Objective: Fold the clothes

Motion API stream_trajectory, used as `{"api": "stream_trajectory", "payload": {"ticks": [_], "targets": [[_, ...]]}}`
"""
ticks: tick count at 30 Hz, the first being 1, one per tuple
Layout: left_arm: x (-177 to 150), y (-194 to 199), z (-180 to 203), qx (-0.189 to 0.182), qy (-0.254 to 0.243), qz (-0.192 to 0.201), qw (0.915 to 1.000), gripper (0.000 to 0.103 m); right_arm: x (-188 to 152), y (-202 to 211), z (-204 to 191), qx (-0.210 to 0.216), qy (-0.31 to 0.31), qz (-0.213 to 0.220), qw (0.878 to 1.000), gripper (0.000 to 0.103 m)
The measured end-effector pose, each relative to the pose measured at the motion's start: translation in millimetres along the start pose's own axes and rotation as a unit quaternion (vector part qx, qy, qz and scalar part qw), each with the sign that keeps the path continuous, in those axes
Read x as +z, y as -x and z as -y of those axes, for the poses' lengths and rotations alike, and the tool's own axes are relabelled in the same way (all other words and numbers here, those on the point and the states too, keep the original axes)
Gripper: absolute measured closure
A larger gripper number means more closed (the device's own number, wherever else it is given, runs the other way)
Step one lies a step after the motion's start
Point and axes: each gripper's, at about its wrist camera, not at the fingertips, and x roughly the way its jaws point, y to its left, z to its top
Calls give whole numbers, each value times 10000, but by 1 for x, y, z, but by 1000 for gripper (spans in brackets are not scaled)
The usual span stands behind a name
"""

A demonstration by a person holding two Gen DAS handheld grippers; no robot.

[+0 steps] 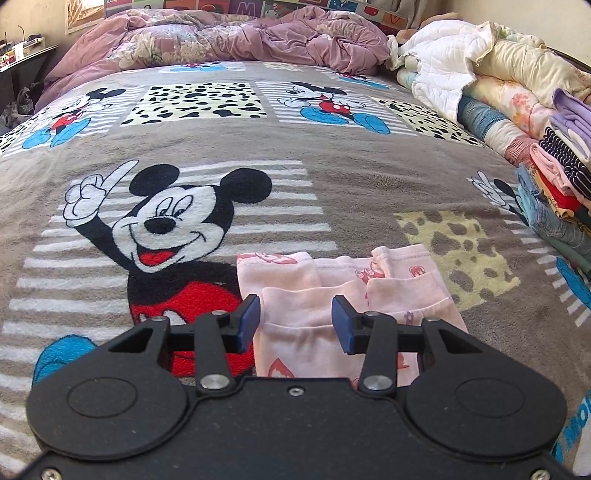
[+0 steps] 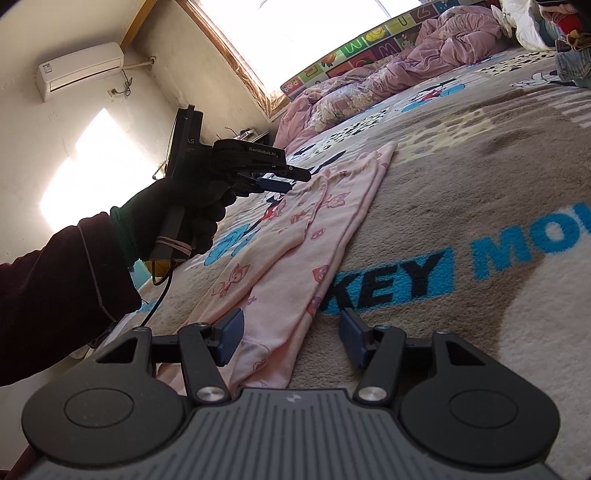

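Observation:
A pale pink child's garment (image 1: 332, 295) with small red cartoon prints lies flat and partly folded on the Mickey Mouse blanket (image 1: 332, 177). My left gripper (image 1: 294, 323) is open and hovers just above the garment's near part, holding nothing. In the right wrist view the same garment (image 2: 295, 236) stretches away from me. My right gripper (image 2: 290, 338) is open low over its near edge, empty. The left gripper (image 2: 275, 182) shows there too, held by a gloved hand above the garment's far part.
A stack of folded clothes (image 1: 561, 177) and rolled quilts (image 1: 498, 85) line the bed's right side. A crumpled purple duvet (image 1: 229, 40) lies at the head. A window (image 2: 314, 33) and air conditioner (image 2: 79, 70) are on the wall.

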Motion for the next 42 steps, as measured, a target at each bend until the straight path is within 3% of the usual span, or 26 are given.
{"api": "stream_trajectory", "payload": {"ticks": [8,10,13,27,42], "targets": [[-12,4,-6,-154,186,-99,9997,73,-2,1,-1,15,9,20,10000,45],[-14,7,-9,-122,206,-90,9997,87,-1,0,-1,13,14,20,10000,45],[-14,13,-11,-148,219,-14,9996,98,0,-1,0,12,22,21,10000,45],[-7,87,-15,24,205,714,9972,99,0,-3,1,-3,72,46,10000,45],[-11,161,-49,587,302,1244,9900,99,-3,-2,1,56,110,105,9999,43]]}}
